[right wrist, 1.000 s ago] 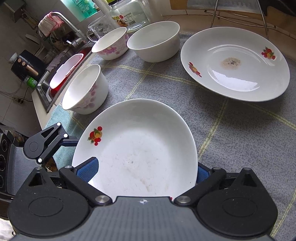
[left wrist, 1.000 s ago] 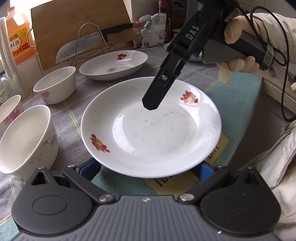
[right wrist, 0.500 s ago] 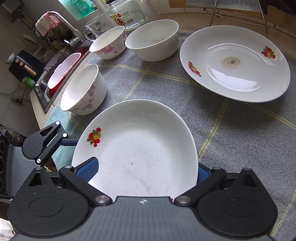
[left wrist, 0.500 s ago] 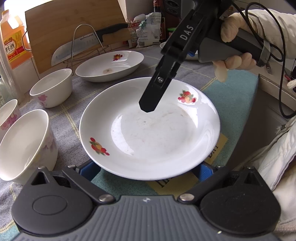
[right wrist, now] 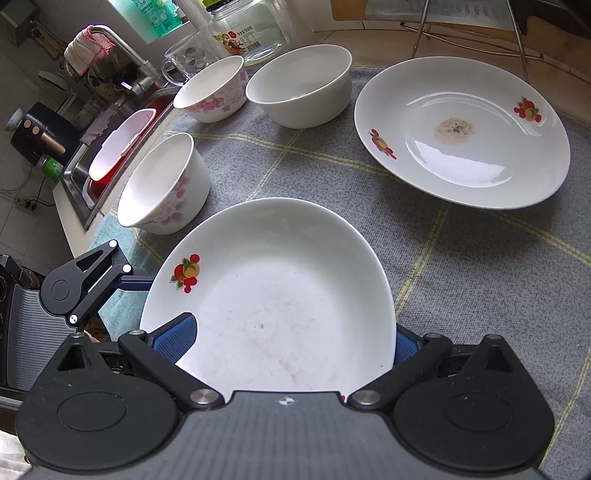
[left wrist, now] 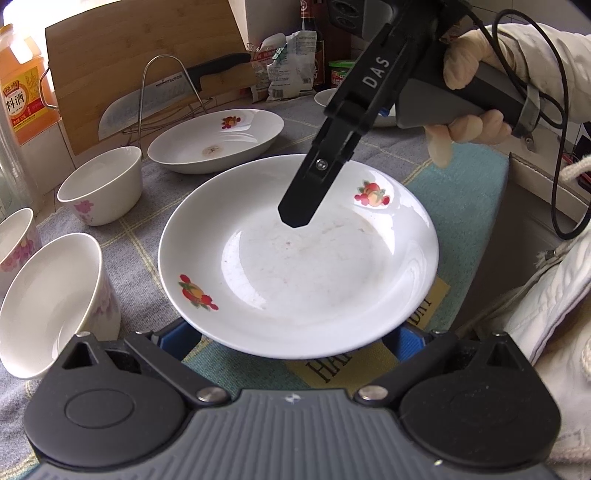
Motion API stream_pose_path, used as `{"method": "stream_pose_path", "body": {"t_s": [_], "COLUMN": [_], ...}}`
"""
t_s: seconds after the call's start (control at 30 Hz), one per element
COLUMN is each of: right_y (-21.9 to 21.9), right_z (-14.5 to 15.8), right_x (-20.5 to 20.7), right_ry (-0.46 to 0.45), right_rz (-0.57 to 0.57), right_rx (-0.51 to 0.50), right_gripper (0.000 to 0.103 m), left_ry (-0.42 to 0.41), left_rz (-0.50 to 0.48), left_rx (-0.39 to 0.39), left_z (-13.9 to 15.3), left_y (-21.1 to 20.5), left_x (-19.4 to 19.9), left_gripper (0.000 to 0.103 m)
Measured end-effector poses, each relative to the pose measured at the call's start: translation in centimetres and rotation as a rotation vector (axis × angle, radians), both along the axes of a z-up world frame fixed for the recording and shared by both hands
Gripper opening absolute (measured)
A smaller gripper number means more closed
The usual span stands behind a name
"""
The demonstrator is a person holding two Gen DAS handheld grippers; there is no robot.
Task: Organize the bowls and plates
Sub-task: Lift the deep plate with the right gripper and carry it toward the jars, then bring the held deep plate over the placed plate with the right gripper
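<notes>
Plate (left wrist: 295,280) is carried between both claws: left claw (left wrist: 291,338) and right claw (right wrist: 291,338) each clamp opposite rim edges, keeping it level above the table (right wrist: 480,277).

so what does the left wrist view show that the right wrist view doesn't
Only the left wrist view shows the cutting board, the knife, the oil bottle and the person's gloved hand on the right hand-held gripper.

Only the right wrist view shows the sink, the tap and the glass jar.

Both show the near plate, the far stained plate and three bowls.
</notes>
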State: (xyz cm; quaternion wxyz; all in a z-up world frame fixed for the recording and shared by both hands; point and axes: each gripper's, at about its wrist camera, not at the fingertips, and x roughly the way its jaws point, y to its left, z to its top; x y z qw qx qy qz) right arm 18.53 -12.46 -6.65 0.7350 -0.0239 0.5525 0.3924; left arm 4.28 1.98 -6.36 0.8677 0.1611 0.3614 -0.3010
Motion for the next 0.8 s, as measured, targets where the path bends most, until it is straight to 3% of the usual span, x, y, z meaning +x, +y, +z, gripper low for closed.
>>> {"method": "stream_pose_path", "body": {"t_s": [0.8], "right_y": [-4.1], "right_z": [3.0], "right_x": [0.7], "right_ry": [-0.041], "right_rz": [-0.057], "right_rx": [0.019], "right_gripper": [0.103], "left_ry": [-0.004], "left_rz": [-0.051], "left_rx": [-0.015], "left_z": [2.2], "left_y": [-3.1], "left_x": [2.5], "left_gripper": [0.102]}}
